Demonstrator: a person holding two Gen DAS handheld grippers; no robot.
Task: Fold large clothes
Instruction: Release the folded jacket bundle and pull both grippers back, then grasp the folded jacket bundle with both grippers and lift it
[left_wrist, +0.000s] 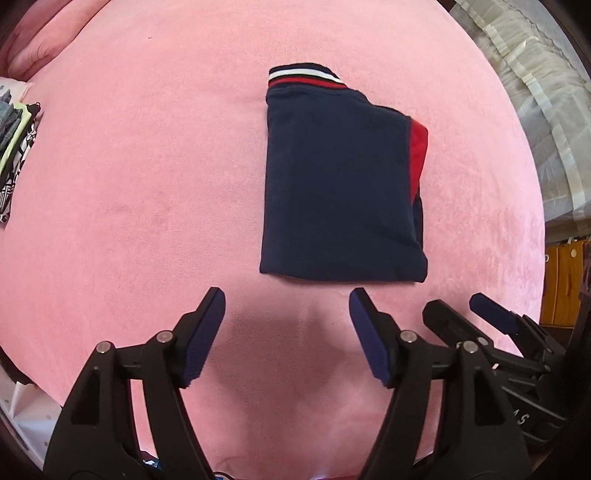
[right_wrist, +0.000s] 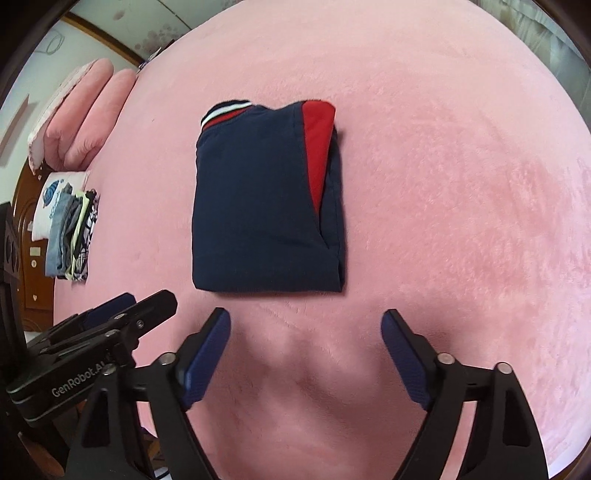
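Observation:
A navy garment (left_wrist: 340, 184) with a red panel and a red-and-white striped band lies folded into a neat rectangle on the pink bed cover (left_wrist: 147, 184). It also shows in the right wrist view (right_wrist: 266, 199). My left gripper (left_wrist: 286, 302) is open and empty, hovering just short of the garment's near edge. My right gripper (right_wrist: 306, 321) is open and empty, also just short of that edge. The right gripper appears at the lower right of the left wrist view (left_wrist: 476, 314), and the left gripper at the lower left of the right wrist view (right_wrist: 136, 306).
A stack of folded clothes (right_wrist: 70, 229) lies at the bed's left edge, also in the left wrist view (left_wrist: 14, 147). Pink pillows (right_wrist: 92, 110) sit at the far left. A curtain (left_wrist: 535, 92) hangs beyond the bed's right side, with a wooden cabinet (left_wrist: 561, 280) below it.

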